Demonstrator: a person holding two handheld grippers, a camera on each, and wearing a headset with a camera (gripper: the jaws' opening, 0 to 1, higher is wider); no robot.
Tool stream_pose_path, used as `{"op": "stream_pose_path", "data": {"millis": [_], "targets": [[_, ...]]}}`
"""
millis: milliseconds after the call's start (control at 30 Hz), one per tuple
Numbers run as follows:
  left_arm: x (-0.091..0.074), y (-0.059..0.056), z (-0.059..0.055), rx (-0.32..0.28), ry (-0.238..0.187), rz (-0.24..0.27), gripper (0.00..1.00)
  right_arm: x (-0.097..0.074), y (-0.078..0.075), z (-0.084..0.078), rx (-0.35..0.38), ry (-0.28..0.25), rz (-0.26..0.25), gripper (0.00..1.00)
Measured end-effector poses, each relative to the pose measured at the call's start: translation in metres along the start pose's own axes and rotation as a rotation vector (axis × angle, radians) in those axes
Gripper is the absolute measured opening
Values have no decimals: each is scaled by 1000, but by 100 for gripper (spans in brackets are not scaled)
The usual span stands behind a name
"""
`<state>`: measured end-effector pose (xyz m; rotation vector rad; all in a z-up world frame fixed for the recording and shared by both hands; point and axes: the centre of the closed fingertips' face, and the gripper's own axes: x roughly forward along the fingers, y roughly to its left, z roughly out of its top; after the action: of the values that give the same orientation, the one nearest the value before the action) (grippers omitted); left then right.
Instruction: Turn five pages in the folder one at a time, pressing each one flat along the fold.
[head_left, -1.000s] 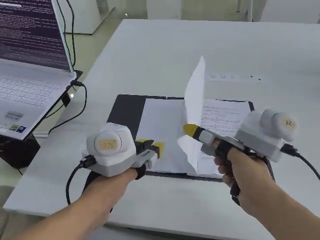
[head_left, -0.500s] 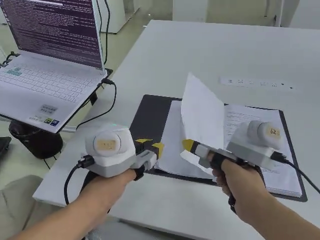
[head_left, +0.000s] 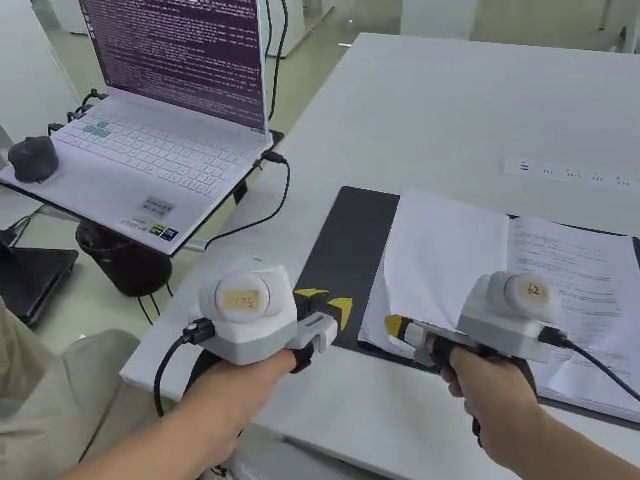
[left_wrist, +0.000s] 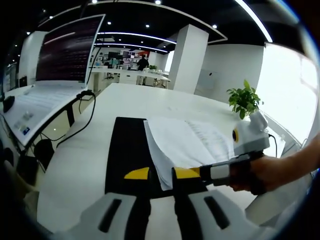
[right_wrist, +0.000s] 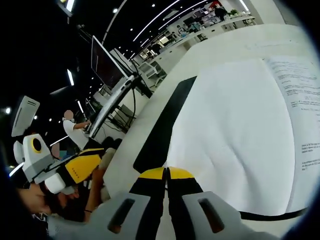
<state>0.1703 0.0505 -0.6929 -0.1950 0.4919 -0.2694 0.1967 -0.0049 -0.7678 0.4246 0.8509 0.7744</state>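
Folder (head_left: 345, 250): we see it lying open on the white table (head_left: 450, 110), near the front edge. Its black inside cover is bare on the left.

Page (head_left: 445, 260): a white sheet, blank side up, lies bowed over the folder's left half and is not pressed flat. Its near corner sits at the right gripper's yellow tips.

Right gripper (head_left: 396, 326): the jaws are closed on the near edge of the page (in its own view the two tips meet, with the sheet spreading away from them). A hand holds it low over the folder's front edge.

Left gripper (head_left: 326, 300): the jaws stand parted with nothing between them. We find it just left of the right gripper, at the folder's near left corner and clear of the page.

Printed sheet (head_left: 575, 290): it lies flat on the folder's right half, text side up.

Laptop (head_left: 170, 130): it stands open to the left of the table, its screen full of text lines.

Mouse (head_left: 33, 157): dark, it rests just beside the laptop's left end.

Cable (head_left: 262, 212): black, it runs from the laptop's right side down past the table edge.

Power strip (head_left: 570, 172): white, it lies on the table beyond the folder.
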Motion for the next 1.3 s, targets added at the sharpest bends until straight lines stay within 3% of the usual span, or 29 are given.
{"op": "stream_pose_path", "data": {"millis": [267, 500, 700, 800, 900, 1100, 1233, 1300], "targets": [[3, 2, -10, -5, 27, 7, 15, 10, -6, -9, 2, 25, -17, 1], [12, 2, -17, -1, 53, 12, 15, 13, 0, -27, -10, 63, 14, 3], [23, -4, -17, 26, 72, -9, 16, -2, 6, -24, 14, 38, 57, 6], [35, -9, -21, 52, 92, -25, 16, -16, 4, -11, 22, -6, 78, 7], [51, -19, -30, 111, 131, -45, 16, -29, -7, 1, 6, -43, 65, 7], [77, -40, -45, 154, 163, -72, 17, -50, -42, 22, 37, -83, 21, 5], [88, -40, -60, 175, 202, -61, 17, -56, -61, 32, 40, -88, -3, 2], [90, -38, -63, 182, 198, -44, 18, -57, -70, 39, 53, -93, -13, 1]]}}
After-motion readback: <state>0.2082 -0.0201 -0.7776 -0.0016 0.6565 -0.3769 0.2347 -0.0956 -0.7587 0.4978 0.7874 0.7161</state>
